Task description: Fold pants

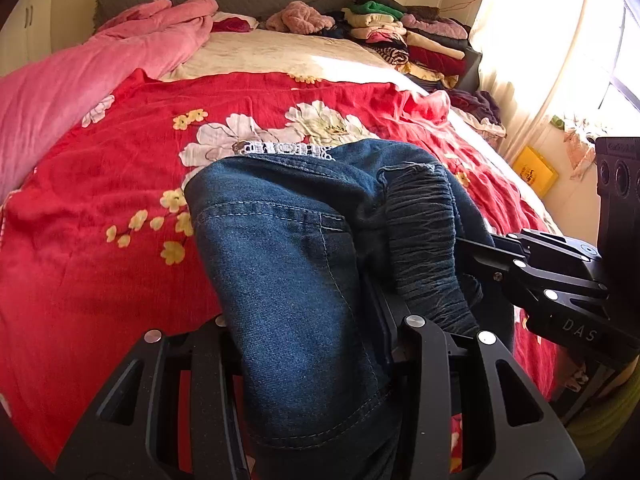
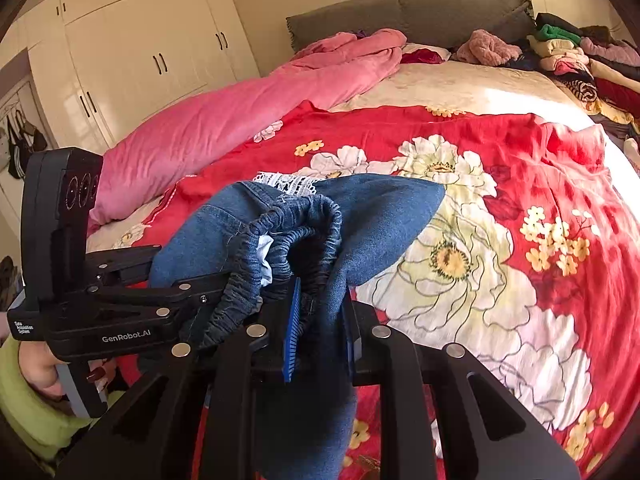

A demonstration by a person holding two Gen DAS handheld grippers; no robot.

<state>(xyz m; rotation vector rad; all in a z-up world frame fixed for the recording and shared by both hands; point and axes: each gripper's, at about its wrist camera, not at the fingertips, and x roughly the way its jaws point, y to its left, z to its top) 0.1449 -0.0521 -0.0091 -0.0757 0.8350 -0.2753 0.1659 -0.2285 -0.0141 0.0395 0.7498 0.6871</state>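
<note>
Both grippers, left (image 1: pixel 320 344) and right (image 2: pixel 320 320), clamp the jeans (image 1: pixel 296 264) at the waistband. The legs run away from the fingers toward a lace hem (image 1: pixel 286 148). The bunched denim hides the left pads.

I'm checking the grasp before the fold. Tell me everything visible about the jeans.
The jeans are dark blue denim with pale stitching, a gathered elastic waistband and white lace trim. They hang bunched above the red floral bedspread, pinched by both the left gripper and the right gripper.

Bed (image 2: pixel 520 208): red floral cover, grey headboard (image 2: pixel 420 12).
Wardrobe (image 2: pixel 132 52): cream doors, left wall.
Window (image 1: pixel 608 52): right side, bright sunlight.
Clothes pile (image 1: pixel 408 36): beside headboard.
</note>
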